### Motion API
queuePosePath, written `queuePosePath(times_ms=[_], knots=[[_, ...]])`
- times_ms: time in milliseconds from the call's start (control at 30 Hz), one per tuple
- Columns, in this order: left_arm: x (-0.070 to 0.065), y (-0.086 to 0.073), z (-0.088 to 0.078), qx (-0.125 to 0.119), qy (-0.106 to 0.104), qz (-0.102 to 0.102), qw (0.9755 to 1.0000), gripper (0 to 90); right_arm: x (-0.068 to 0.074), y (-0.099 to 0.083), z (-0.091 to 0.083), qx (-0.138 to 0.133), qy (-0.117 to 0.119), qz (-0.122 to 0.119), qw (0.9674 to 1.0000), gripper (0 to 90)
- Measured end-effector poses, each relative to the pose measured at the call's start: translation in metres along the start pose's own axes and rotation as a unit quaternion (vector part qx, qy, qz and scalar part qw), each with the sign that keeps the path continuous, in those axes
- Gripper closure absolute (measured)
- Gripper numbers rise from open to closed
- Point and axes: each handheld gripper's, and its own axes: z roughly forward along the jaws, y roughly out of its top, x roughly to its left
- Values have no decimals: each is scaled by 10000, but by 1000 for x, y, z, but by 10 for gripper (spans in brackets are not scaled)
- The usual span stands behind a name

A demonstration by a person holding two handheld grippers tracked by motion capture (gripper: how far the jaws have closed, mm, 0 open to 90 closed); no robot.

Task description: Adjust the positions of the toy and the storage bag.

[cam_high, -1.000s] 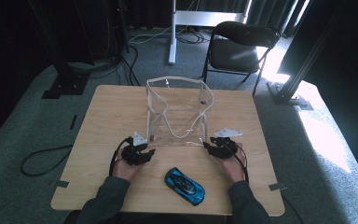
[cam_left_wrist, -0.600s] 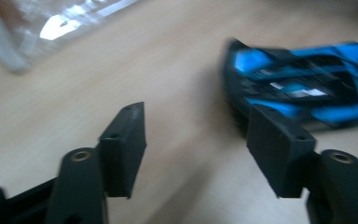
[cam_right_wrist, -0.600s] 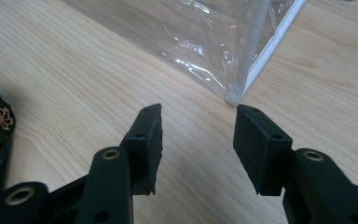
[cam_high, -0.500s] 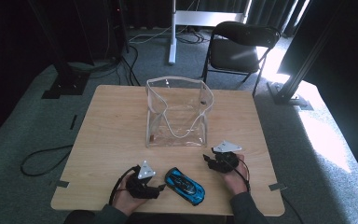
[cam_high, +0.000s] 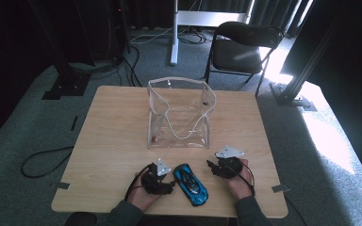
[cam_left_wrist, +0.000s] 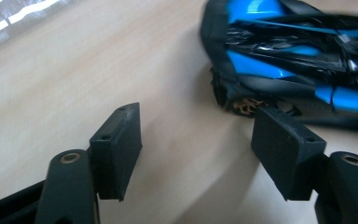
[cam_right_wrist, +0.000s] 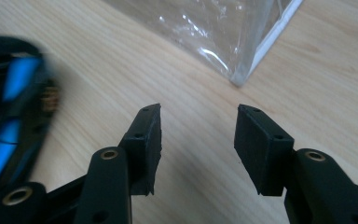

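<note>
The toy car (cam_high: 191, 183) is lying on the bench (cam_high: 113, 141), on the person's side of the clear bag (cam_high: 179, 113) and well apart from it, so nothing is yet lifted or packed; judging by the layout, the grasp and the carry into the bag are both still to come.

Left of the car, the left claw (cam_high: 168, 184) is resting low by the near edge, its jaws spread wide and gripping nothing (in the left gripper view (cam_left_wrist: 196, 140) one pad (cam_left_wrist: 284, 156) is sitting just beside the car's (cam_left_wrist: 303, 56) nose). The hand (cam_high: 141, 195) behind it is lying flat, pointing toward the car.

Right of the car, the right claw (cam_high: 210, 165) is also spread and empty, aimed at the car's side, its hand (cam_high: 239, 181) angled inward, with the bag's corner (cam_right_wrist: 242, 77) ahead of it in the right gripper view.
</note>
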Motion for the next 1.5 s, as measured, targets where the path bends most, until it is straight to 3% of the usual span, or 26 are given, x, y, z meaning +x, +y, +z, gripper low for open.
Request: queuePosePath(times_ms=[133,200,267,400,533,600,667,700,767,900,933,1000,1133,1200,1233,1300,1400,1500], knots=[[-4,28,25,-61,2,38,10000,454,-2,-3,-4,18,-134,-40,9999,498],[-9,40,36,-92,-74,52,9999,488,-4,-2,-7,-72,-150,8,9999,493],[-16,49,45,-144,-3,119,9998,553,-5,-1,-11,-179,-215,17,9996,498],[-25,60,56,-213,-217,206,9993,572,-8,1,-17,-402,-232,93,9989,478],[-30,67,62,-219,-300,298,9989,598,-6,3,-12,-365,-189,33,9991,470],[-27,66,61,-217,-303,214,9991,526,-5,2,-9,-305,-181,6,9994,470],[-21,63,52,-335,-471,-28,9983,412,-5,2,-6,-241,-212,-17,9995,470],[-21,61,46,-411,-474,-86,9980,401,-5,2,-5,-217,-204,-11,9996,470],[-25,59,35,-487,-501,-74,9975,362,-6,0,-2,-147,-216,-1,9997,473],[-47,54,22,-488,-533,18,9974,212,-8,-1,0,-138,-219,78,9996,475],[-54,53,20,-474,-570,-8,9973,138,-8,-1,-1,-134,-231,81,9996,475],[-67,48,17,-505,-840,-40,9952,101,-8,-1,0,-140,-209,90,9996,475],[-88,38,20,-381,-645,223,9969,78,-9,-2,0,-146,-183,109,9997,474],[-90,32,25,-223,-653,193,9974,74,-9,-2,0,-149,-172,117,9997,474],[-91,29,28,-132,-545,177,9983,75,-9,-2,0,-156,-172,111,9997,473],[-89,26,32,-2,-371,176,9992,65,-9,-2,0,-156,-170,113,9997,471],[-81,29,32,159,-328,231,9991,17,-9,-2,-1,-151,-224,100,9996,466],[-70,29,30,119,-147,286,9994,14,-11,-3,-2,-155,-323,114,9993,466]])
